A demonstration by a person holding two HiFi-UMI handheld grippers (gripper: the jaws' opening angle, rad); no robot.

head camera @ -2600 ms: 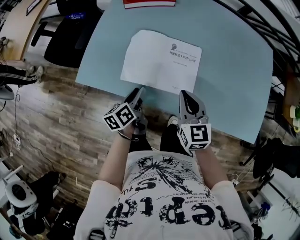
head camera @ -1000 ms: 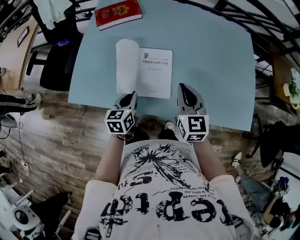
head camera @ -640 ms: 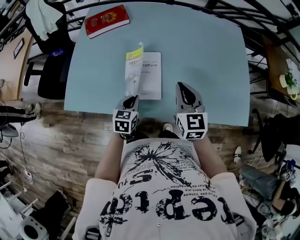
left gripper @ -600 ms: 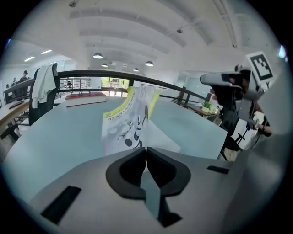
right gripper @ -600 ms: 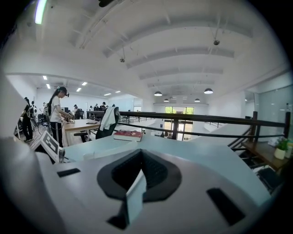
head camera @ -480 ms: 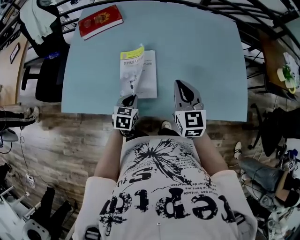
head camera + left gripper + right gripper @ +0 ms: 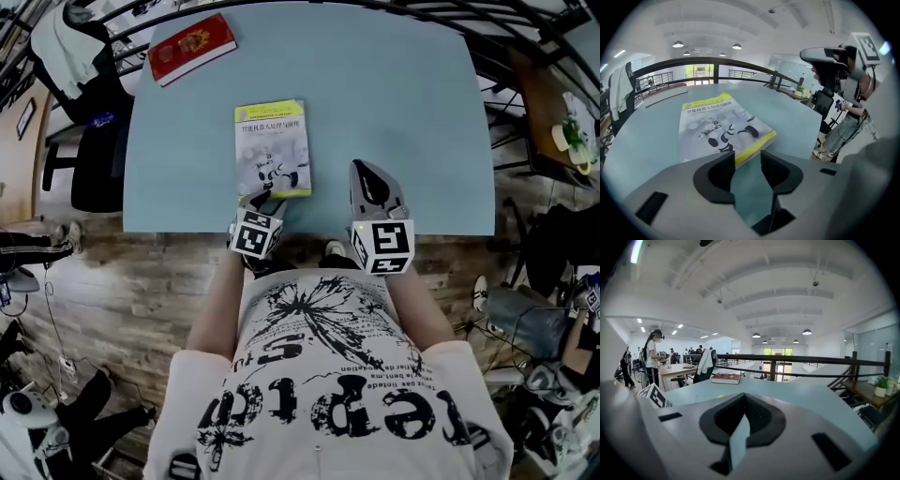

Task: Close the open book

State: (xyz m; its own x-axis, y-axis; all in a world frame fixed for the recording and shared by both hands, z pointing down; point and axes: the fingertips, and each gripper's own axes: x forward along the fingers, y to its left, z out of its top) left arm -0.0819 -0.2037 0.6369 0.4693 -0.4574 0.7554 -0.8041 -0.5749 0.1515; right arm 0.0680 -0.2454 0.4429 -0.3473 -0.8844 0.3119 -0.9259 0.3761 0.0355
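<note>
Lying closed, cover up, the book (image 7: pixel 272 148) rests on the worktop (image 7: pixel 403 112) just beyond the left gripper (image 7: pixel 266 201). Its jaws have just been opening, with nothing between them. The right gripper (image 7: pixel 367 171) has its jaws together, empty.

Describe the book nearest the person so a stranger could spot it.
Find the pale blue table. Near its front edge lies a closed book. Unlike the red book at the far left corner, its cover is yellow-trimmed with a white robot.

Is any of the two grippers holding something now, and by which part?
Nothing is held. The left gripper has just opened its jaws, nothing between them; the closed book lies just ahead. The right gripper is shut, empty.
</note>
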